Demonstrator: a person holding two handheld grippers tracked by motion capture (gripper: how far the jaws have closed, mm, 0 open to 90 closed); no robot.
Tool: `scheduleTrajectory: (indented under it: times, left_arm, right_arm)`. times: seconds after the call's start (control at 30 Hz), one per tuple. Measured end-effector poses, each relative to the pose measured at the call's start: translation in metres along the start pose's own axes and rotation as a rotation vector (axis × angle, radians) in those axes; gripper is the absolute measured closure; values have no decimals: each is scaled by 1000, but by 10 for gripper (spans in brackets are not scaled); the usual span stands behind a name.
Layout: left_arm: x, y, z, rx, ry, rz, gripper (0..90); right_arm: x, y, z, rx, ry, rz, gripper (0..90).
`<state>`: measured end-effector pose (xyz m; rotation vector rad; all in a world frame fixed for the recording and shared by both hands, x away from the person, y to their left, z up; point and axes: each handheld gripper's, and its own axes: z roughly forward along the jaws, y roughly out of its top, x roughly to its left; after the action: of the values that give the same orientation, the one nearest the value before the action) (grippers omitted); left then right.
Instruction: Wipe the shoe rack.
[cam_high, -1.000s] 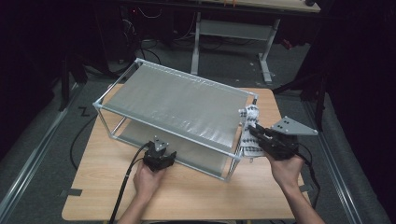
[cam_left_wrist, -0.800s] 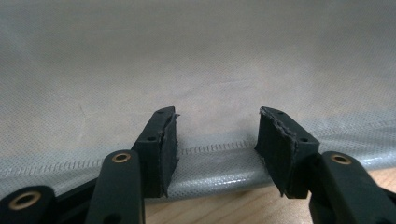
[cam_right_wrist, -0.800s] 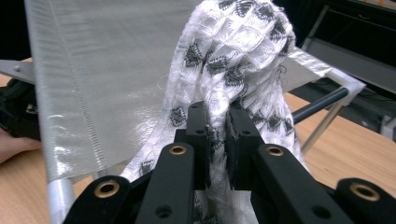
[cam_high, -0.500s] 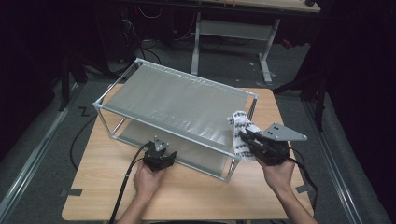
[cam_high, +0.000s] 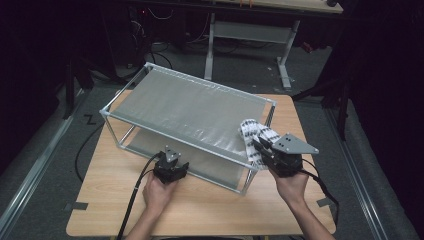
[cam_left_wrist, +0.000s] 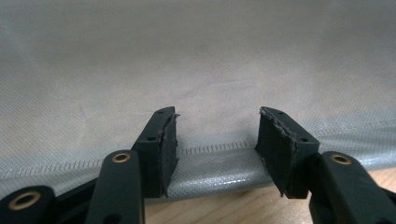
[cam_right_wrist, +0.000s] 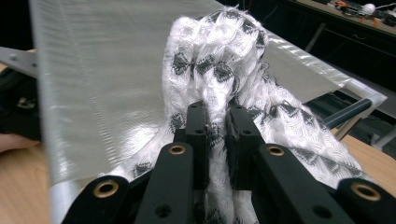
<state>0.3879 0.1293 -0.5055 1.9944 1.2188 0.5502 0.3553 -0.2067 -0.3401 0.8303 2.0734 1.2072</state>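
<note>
The wooden counter (cam_high: 210, 200) carries a two-tier rack (cam_high: 190, 107) of white metal tubing with grey mesh fabric stretched across each level; the rack lies at a slant, running from the counter's far left corner toward its near right part. No brand, label or writing can be read on anything here.

Behind the counter, on the dark floor, stands a second desk (cam_high: 250, 30) on pale legs, with cables trailing beneath it.

The cloth (cam_high: 256, 137), white with a black woven pattern, hangs bunched at the rack's near right corner, over the edge of the upper mesh, toward the counter's right edge. In the right gripper view the cloth (cam_right_wrist: 219, 70) rises as a crumpled mound in front of the mesh, hiding the rack's corner post behind it.

The right gripper (cam_high: 264, 150) has its fingers (cam_right_wrist: 198, 135) pressed nearly together, pinching a fold of the cloth.

The left gripper (cam_high: 170, 162) sits at the rack's near long side, toward the counter's near edge. Its fingers (cam_left_wrist: 161, 149) stand spread, apparently just at the stitched hem of the lower mesh (cam_left_wrist: 196, 70), with nothing clamped between them.
</note>
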Motion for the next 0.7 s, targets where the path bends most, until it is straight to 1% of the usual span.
scheduleTrajectory:
  times: [0.2,0.47,0.7]
  left_arm:
    - [0,0,0,0,1,1,474]
    - [0,0,0,0,1,0,474]
    - [0,0,0,3,0,3,474]
  right_arm:
    - [-15,3,13,7,-27,14,813]
    - [-39,10,33,31,-64,29,813]
    - [-66,12,51,36,-71,87,813]
